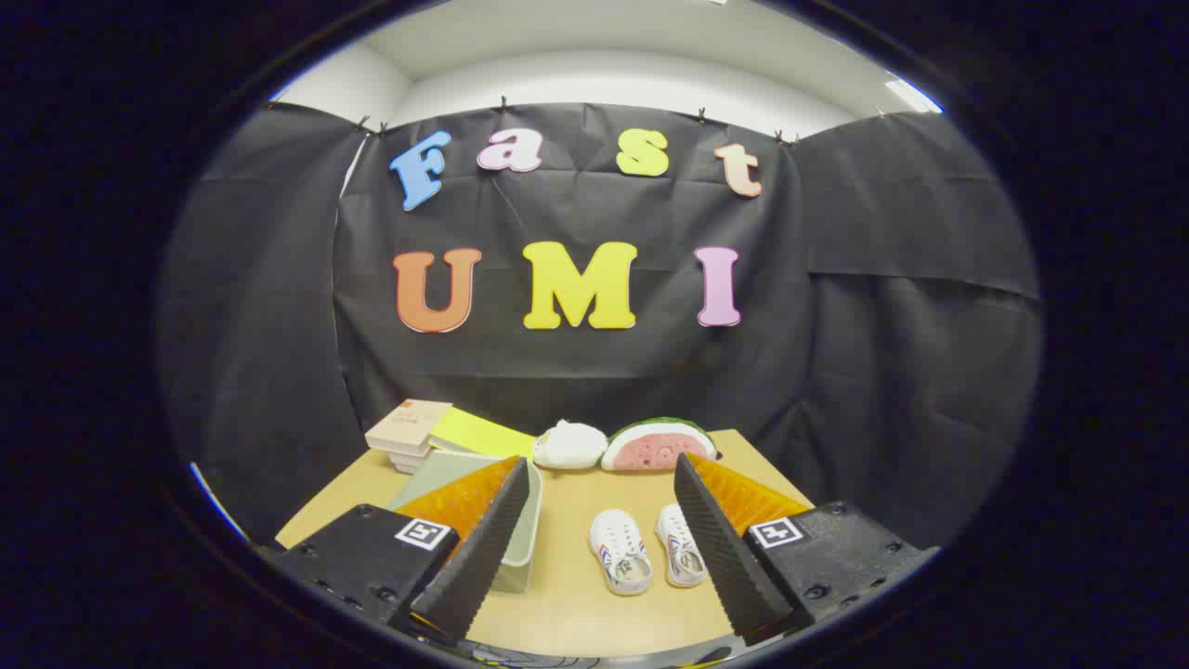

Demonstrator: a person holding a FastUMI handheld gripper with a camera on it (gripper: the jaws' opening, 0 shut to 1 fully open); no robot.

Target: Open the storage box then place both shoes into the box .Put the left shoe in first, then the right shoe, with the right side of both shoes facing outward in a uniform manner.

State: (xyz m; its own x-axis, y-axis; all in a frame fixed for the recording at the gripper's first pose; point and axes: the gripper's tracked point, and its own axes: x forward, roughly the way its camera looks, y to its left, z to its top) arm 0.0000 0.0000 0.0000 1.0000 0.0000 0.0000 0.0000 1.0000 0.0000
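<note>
The hand-held gripper hovered above a tan table with its fingers spread wide and nothing held between them; a pair of small white shoes with red-and-blue side stripes lay side by side on the table just ahead of the fingers, in the gap between them and nearer the right-hand finger, toes pointing away from the gripper; the one shoe sat just beside the other shoe, the two close but seemingly apart; the pale green storage box stood against the left-hand finger, partly hidden behind it, one long wall and a rounded corner showing, and whether its lid was on could not be told; beyond the box, at the far left of the table, a short stack of books rested with a yellow-green sheet or folder just beside it; straight beyond the shoes, at the table's far edge, a white soft bundle sat touching a watermelon-slice cushion with a green rind and pink face; black cloth hung behind the table as the booth's wall; the fingers touched neither shoe.
</note>
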